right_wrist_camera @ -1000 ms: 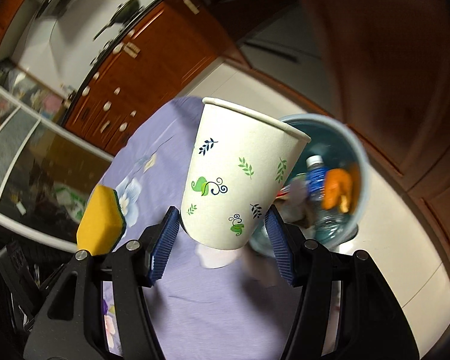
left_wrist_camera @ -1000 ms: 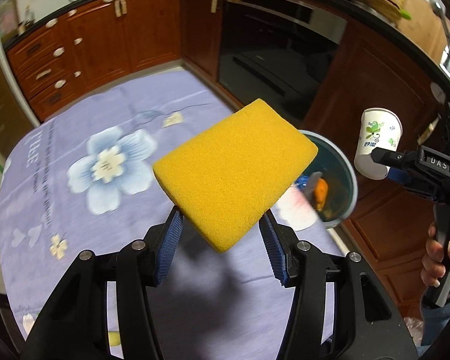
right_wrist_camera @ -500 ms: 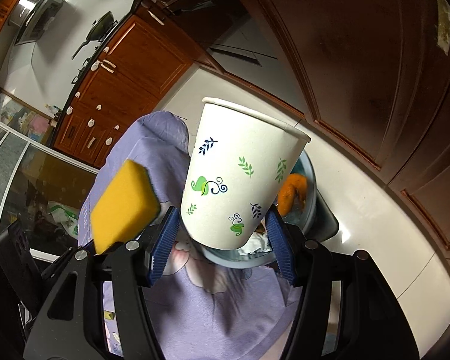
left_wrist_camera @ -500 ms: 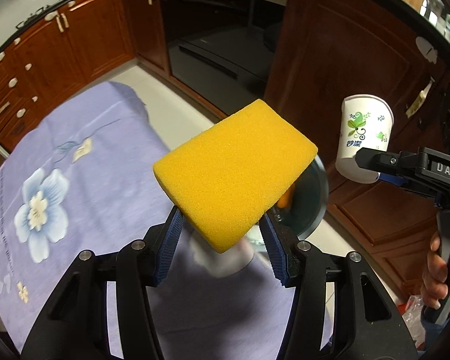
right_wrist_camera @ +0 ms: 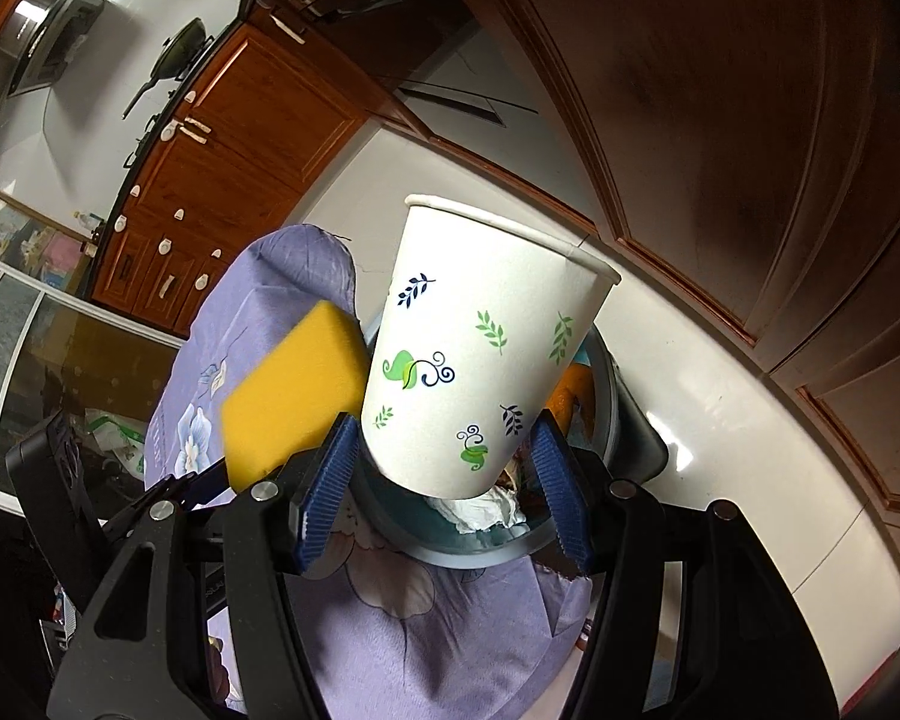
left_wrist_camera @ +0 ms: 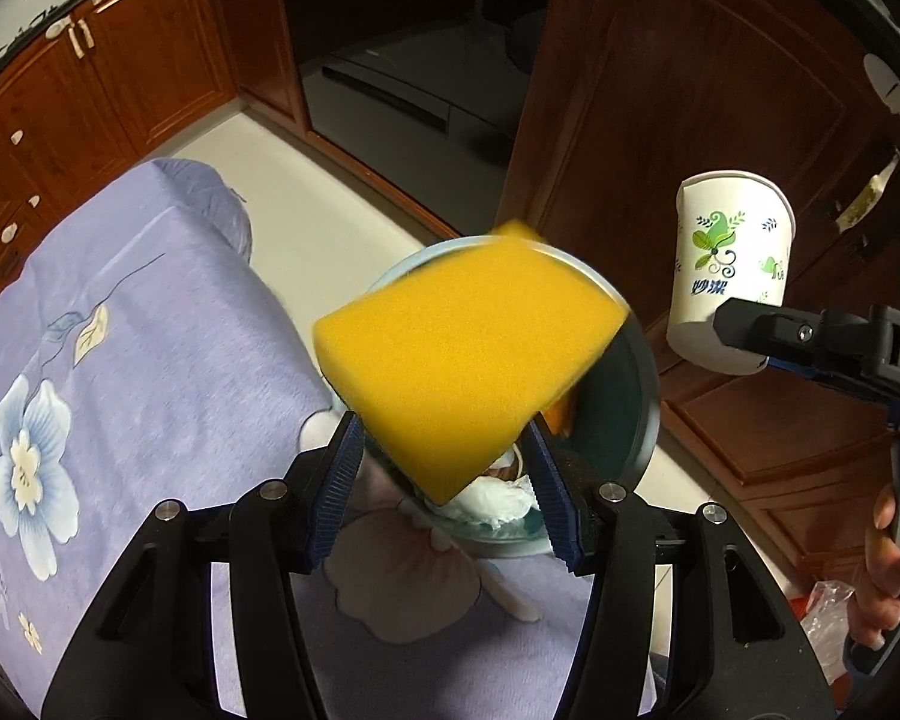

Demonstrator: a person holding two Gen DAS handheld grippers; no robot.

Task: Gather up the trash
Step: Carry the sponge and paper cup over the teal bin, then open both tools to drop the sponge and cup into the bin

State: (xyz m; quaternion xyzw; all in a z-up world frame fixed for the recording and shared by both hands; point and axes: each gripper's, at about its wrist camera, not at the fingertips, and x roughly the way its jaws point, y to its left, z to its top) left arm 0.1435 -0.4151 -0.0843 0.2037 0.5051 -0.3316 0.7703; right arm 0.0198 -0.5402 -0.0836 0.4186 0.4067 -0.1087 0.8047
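A yellow sponge (left_wrist_camera: 468, 360) sits motion-blurred between the blue pads of my left gripper (left_wrist_camera: 444, 450), whose jaws are opening; it is slipping loose right above the round blue-grey trash bin (left_wrist_camera: 648, 396). The right wrist view shows the same sponge (right_wrist_camera: 294, 402) left of the cup. My right gripper (right_wrist_camera: 444, 444) is shut on a white paper cup (right_wrist_camera: 480, 360) with green leaf prints, tilted over the bin (right_wrist_camera: 480, 552). That cup (left_wrist_camera: 729, 264) hangs to the bin's right in the left wrist view. Crumpled white tissue (left_wrist_camera: 498, 498) and orange trash lie in the bin.
A table under a purple flowered cloth (left_wrist_camera: 150, 330) reaches up to the bin. Dark wooden cabinets (left_wrist_camera: 690, 90) stand close behind the bin, with pale floor tiles (right_wrist_camera: 720, 420) around it. A person's hand (left_wrist_camera: 882, 588) grips the right handle.
Both grippers have swung from over the table to above the bin. The sponge, firmly clamped before, now looks blurred and loose between the left pads. The cup stays clamped.
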